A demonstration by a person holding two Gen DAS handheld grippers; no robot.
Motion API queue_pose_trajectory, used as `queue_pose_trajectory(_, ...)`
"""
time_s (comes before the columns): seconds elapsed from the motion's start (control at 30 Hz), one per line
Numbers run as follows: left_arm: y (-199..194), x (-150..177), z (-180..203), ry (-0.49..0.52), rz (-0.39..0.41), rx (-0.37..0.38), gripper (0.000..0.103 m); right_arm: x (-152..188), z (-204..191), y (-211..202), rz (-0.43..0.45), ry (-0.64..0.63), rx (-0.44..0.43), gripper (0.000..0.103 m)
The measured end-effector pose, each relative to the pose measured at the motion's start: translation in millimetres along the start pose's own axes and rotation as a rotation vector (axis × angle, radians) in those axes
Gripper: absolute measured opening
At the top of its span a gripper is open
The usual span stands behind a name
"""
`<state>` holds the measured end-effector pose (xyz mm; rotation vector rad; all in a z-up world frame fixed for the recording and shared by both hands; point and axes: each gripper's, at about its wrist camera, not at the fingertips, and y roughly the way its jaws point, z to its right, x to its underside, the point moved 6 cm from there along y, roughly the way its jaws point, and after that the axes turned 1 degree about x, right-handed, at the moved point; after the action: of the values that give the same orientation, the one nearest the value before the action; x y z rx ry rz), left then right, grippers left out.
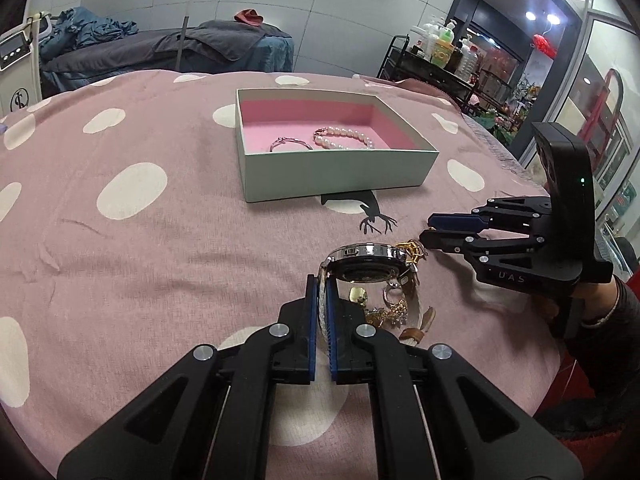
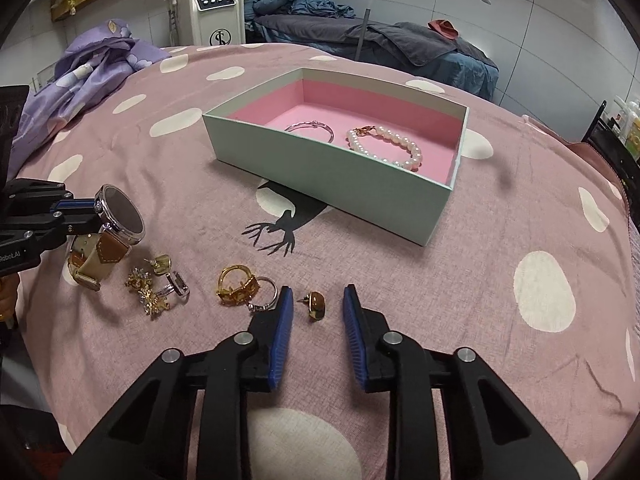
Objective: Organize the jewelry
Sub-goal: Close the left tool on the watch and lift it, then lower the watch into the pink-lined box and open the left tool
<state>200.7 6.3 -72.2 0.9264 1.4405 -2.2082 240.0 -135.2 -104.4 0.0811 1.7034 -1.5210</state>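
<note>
Right wrist view, watch (image 2: 120, 216) face tilted upward (strap (image 2: 94, 258) dangling), left tongs (image 2: 94, 216) clamping it

White letters "UAS" on the black body of the right tool (image 1: 430, 228). "Robot.AI" in white, cut off by the picture edge, on the black body of the left tool (image 2: 96, 214). Black monogram resembling interlaced "SL" on white floor-standing machine (image 2: 214, 20).
</note>
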Motion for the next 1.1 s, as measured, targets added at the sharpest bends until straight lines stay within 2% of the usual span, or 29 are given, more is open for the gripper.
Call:
queue_pose_trajectory(0.03,0.4,-1.3,0.1,-0.001,0.002,-0.001,0.004,-0.4,-0.7,0.4,0.0,-0.001,-0.004,0.014)
queue_pose_trajectory(0.17,2.8,-6.5,-0.5,0.003,0.007,-0.009,0.004,0.2,0.3,-1.4,0.005,0.006,-0.009,0.01)
queue_pose_trajectory(0.57,-0.5,-32.7,5.3,0.053,0.033,-0.016,0.004,-7.3,11.0,-26.1,0.077,0.109,-0.096,0.009)
queue_pose_trajectory(0.8,3.9,-78.4,2.5,0.088,0.053,-0.043,0.004,-41.8,15.9,-44.7,0.142,0.126,-0.136,0.009)
queue_pose_trajectory(1.0,34.4,-119.8,-1.7,0.12,0.009,-0.077,0.004,-78.0,27.2,-34.1,0.146,0.144,-0.142,0.009)
queue_pose_trajectory(1.1,55.8,-135.2,-7.7,0.117,-0.027,-0.1,0.004,-92.2,32.2,-21.6,0.132,0.132,-0.109,0.009)
